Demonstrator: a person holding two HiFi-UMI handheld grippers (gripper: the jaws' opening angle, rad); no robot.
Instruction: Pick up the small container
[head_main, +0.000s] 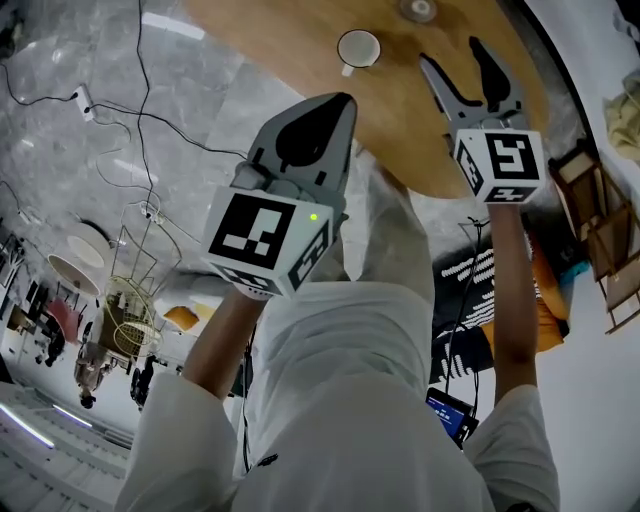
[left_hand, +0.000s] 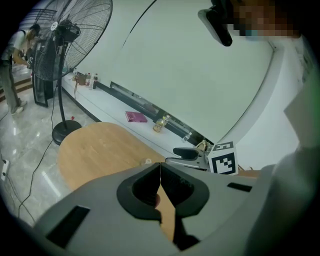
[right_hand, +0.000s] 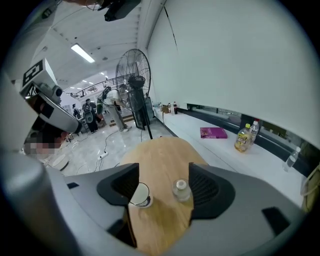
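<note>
The small container (head_main: 417, 10), a clear squat jar with a pale lid, stands on the round wooden table (head_main: 290, 45) near its far side. In the right gripper view the small container (right_hand: 181, 190) shows between the jaws and well ahead of them, beside a white cup (right_hand: 140, 195). That cup (head_main: 358, 47) stands left of the jar in the head view. My right gripper (head_main: 452, 55) hovers over the table short of the jar, open with nothing between its fingers. My left gripper (head_main: 343, 102) is held lower at the table's near edge, shut and empty.
A tall standing fan (left_hand: 75, 30) is on the floor beyond the table. A white ledge along the wall carries drink bottles (right_hand: 243, 137) and a pink book (right_hand: 213, 132). Cables (head_main: 140, 120) trail over the marble floor. People stand far off.
</note>
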